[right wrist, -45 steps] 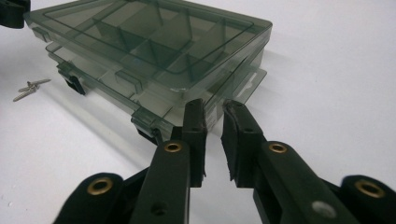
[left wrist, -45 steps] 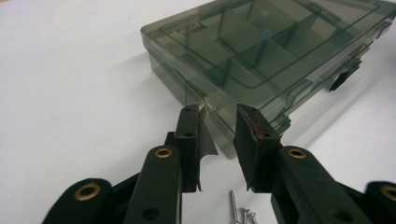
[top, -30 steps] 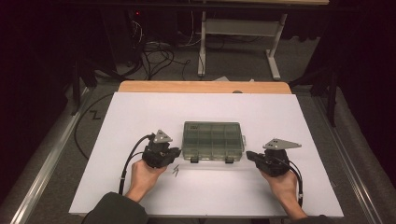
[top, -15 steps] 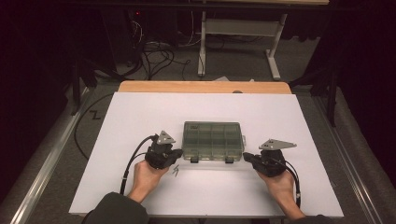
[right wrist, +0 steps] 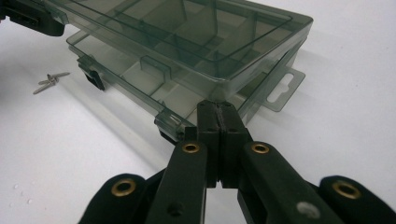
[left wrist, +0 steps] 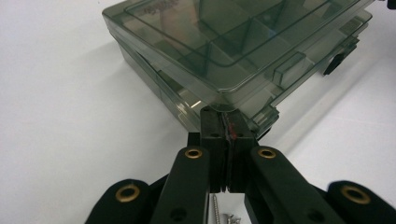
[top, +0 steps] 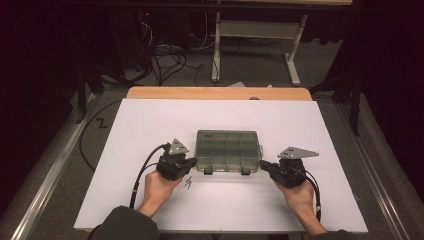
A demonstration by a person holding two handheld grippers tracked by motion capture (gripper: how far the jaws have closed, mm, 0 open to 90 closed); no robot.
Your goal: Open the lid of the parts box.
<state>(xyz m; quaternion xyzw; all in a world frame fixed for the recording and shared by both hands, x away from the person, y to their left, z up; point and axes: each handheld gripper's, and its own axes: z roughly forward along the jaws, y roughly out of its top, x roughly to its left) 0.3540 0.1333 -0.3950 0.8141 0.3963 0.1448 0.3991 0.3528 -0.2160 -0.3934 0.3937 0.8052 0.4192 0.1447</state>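
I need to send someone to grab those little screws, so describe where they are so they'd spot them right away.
Start at the white table sheet and find the smoky translucent compartment box at its middle. Go to the box's near left corner, where the left tongs are. The screws lie just in front of that, a tiny cluster of silvery metal, the only loose small items on the sheet.

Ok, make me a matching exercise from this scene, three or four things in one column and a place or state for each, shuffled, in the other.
Things:
1. compartment box
2. screws
3. left gripper
4. wooden strip

Places or states:
A. loose on the white sheet by the left hand
B. along the table's far edge
C. smoky clear, lid raised a little at the front
D. shut, at the box's front corner

Pairs: 1-C, 2-A, 3-D, 4-B
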